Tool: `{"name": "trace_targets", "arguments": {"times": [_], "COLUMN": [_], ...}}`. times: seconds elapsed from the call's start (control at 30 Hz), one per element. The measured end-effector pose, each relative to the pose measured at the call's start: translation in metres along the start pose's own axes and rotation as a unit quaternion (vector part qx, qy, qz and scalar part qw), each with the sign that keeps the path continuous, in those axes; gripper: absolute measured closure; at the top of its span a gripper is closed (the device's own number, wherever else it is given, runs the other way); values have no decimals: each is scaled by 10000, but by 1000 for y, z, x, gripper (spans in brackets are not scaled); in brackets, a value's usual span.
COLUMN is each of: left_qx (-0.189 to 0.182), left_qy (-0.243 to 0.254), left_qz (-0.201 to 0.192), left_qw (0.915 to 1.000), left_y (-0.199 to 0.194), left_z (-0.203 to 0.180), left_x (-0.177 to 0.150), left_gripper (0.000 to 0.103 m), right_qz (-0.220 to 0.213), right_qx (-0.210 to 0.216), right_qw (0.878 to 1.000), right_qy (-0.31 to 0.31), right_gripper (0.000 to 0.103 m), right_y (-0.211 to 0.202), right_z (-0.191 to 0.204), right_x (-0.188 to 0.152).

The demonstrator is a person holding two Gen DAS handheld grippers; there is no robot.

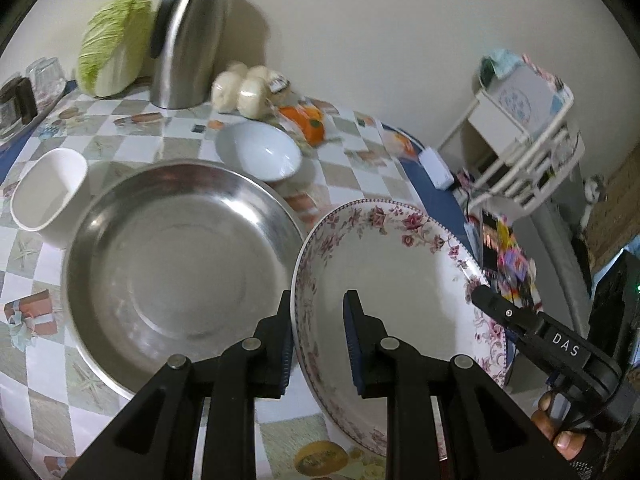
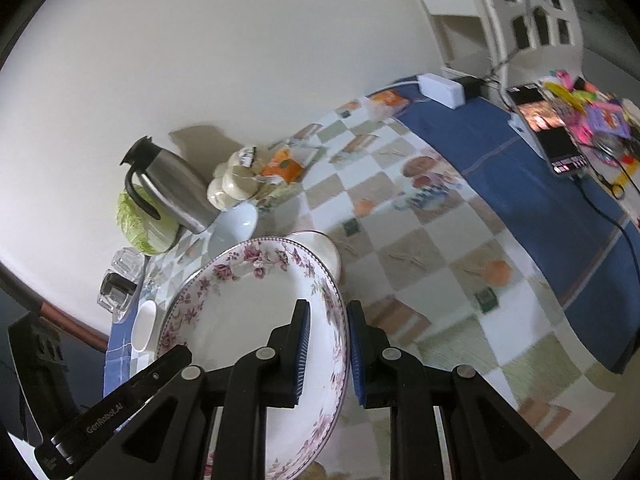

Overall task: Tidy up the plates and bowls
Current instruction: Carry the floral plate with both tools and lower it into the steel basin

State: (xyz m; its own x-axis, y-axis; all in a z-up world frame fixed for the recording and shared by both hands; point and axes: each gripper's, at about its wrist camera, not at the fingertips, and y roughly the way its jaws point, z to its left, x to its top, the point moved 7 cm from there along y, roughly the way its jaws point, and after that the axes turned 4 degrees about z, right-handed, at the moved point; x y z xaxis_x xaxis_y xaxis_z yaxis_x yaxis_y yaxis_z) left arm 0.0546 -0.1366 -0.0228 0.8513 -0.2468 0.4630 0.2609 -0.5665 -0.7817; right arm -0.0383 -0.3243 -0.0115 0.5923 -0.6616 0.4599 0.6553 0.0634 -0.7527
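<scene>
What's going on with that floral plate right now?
A person holds the floral plate with both grippers at once: the left gripper is shut on one side of its rim, the right gripper on the opposite side. The plate is tilted and off the table, beside the steel basin. A white bowl and a white cup sit untouched behind the basin.

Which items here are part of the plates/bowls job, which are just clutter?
Job: floral plate gripped at both rims, steel basin, white bowl.
Clutter: thermos, cabbage, buns, white cup, glasses.
</scene>
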Motion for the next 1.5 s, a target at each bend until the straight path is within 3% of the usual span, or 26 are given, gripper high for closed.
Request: {"name": "trace_targets", "arguments": {"times": [0.83, 1.23, 1.5], "left_qx": [190, 204, 215], "left_qy": [-1278, -1690, -1728], "left_qz": [-662, -771, -724], "left_qw": [9894, 9824, 9821], "left_y": [-45, -51, -47], "left_z": [124, 162, 167], "left_x": [44, 47, 46], "left_gripper": [80, 79, 79], "right_qz": [327, 542, 632], "right_qx": [699, 898, 907], "right_qw": [9939, 9907, 9900], "right_qy": [-786, -870, -873], "right_gripper": [83, 83, 83], "right_y": [65, 90, 100], "right_z": [133, 158, 160], "right_x": [8, -3, -6]}}
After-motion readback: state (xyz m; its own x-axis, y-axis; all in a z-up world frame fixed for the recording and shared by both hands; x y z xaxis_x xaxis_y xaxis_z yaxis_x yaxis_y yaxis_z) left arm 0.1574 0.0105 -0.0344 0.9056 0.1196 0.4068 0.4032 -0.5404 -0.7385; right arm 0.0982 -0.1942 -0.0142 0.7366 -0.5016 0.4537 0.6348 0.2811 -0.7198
